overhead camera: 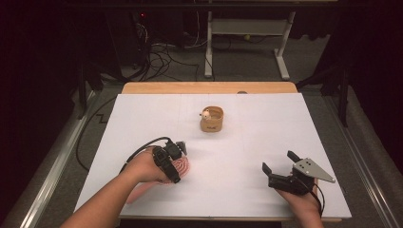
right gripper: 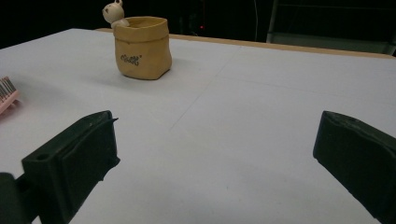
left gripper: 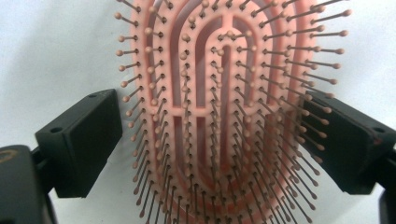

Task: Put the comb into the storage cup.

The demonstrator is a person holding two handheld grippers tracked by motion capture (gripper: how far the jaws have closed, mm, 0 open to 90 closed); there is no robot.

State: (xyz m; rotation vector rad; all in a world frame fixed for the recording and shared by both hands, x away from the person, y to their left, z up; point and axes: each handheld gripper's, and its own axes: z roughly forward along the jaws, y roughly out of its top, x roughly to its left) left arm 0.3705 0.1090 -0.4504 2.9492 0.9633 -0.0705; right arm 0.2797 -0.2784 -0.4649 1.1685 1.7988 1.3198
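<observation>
On the white table (overhead camera: 247, 142), the right gripper (overhead camera: 280, 167) rests with jaws wide and empty, the left gripper (overhead camera: 177, 161) straddles the pink brush (left gripper: 224, 107) lying bristles-up, jaws wide, not pinching, and the tan pot (overhead camera: 212, 119) stands beyond.

A white sheet (overhead camera: 228, 156) is spread over a wooden table (overhead camera: 209, 88). Near its far middle a tan pouch-shaped pot (overhead camera: 212, 119) is set upright, with a small bear figure (overhead camera: 206, 114) at its rim. At the near left, the left gripper (overhead camera: 182, 148) is held directly over a pink hairbrush (overhead camera: 179, 167). At the near right, the right gripper (overhead camera: 279, 167) is held with jaws apart, well clear of both.
</observation>
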